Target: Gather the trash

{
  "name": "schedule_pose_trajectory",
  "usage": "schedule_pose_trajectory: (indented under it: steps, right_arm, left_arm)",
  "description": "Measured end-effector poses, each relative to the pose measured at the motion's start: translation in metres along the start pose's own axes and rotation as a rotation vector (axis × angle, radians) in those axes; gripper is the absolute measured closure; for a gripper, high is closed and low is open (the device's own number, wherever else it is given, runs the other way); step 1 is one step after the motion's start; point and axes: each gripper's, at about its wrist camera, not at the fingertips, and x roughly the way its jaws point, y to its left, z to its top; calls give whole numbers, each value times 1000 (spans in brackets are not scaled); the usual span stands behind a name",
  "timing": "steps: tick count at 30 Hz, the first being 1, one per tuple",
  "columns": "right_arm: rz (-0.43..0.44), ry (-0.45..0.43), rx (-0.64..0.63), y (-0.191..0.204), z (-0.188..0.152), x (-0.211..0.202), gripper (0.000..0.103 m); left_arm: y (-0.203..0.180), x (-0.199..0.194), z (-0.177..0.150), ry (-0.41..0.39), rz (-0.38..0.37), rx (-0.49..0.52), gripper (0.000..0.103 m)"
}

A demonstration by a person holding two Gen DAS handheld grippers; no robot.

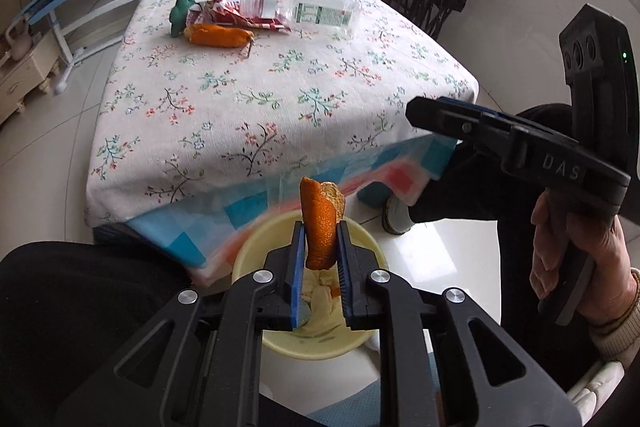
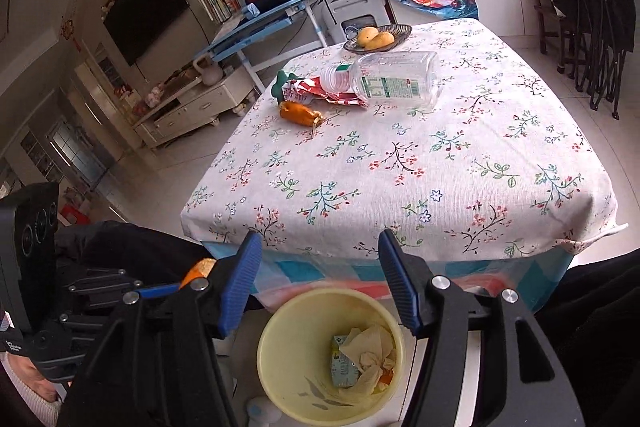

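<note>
- Floral-clothed bench [image 1: 240, 99] stands behind the yellow bin [image 2: 280, 343].
- Left gripper [image 1: 319, 259] fingers pinch light, limp orange peel [image 1: 320, 227] above the bin.
- Right gripper [image 2: 320, 279] fingers gape, empty.
- Remaining peel [image 2: 298, 113]: pinch its edge.

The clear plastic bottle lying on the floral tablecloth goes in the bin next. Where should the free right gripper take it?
Grip the clear plastic bottle at its narrow white-capped neck, coming from above. It lies on its side, the neck resting on the red wrapper; the body looks too wide for the open right gripper.
</note>
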Motion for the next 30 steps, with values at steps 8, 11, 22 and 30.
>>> schedule_pose_trajectory:
  steps: [8,11,22,30]
  right_arm:
    - [-6,-26,-16,4,-5,-2,42]
    - [-10,-41,-26,4,-4,-2,42]
    - [-41,-121,-122,20,-3,-11,40]
    - [-41,-137,-134,21,-3,-11,40]
  left_arm:
    - [1,-23,3,-87,44,-7,51]
    - [7,-45,10,-228,101,-46,42]
    - [31,-88,19,-459,234,-176,27]
    - [25,-93,18,-490,269,-154,26]
